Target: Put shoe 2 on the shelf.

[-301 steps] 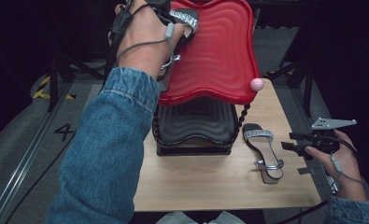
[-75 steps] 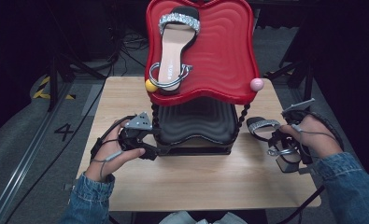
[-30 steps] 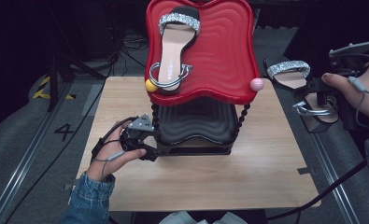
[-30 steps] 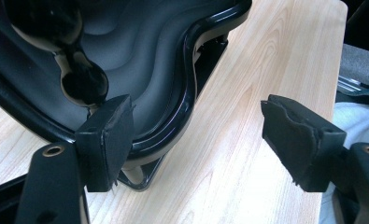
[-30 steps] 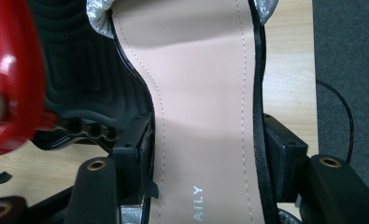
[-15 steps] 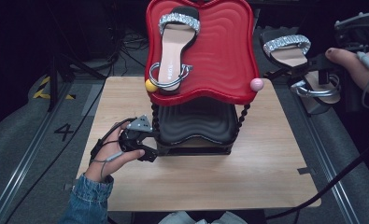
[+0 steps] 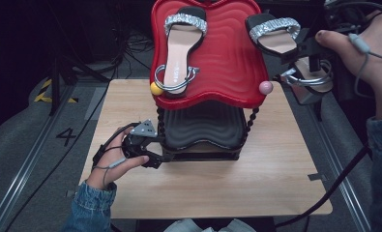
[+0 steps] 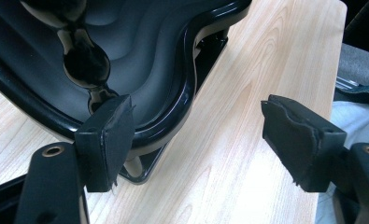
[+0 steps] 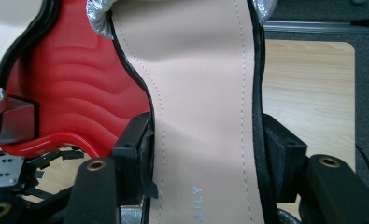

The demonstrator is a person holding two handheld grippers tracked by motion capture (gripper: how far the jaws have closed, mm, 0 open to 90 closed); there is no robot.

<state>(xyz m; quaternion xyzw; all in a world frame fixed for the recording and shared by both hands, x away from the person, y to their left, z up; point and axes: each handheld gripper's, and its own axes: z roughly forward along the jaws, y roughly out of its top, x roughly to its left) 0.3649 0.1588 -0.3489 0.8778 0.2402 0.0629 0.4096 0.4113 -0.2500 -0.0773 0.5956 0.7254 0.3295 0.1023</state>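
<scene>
Red upper tray (image 7: 227,63) already carries one sandal (image 7: 181,46); the right gripper (image 7: 302,53), jaws clamped across the second sandal's (image 7: 275,34) insole, hovers it at the tray's right edge for placing. The left gripper (image 7: 140,145), jaws open, steadies the black rack (image 7: 198,135) on the counter (image 7: 275,169).

Right gripper (image 7: 302,53) carries sandal (image 7: 280,36).

A recording lab: small wooden table (image 7: 275,169) on grey carpet, floor rails (image 7: 14,193), loose cables, dark surroundings.
</scene>
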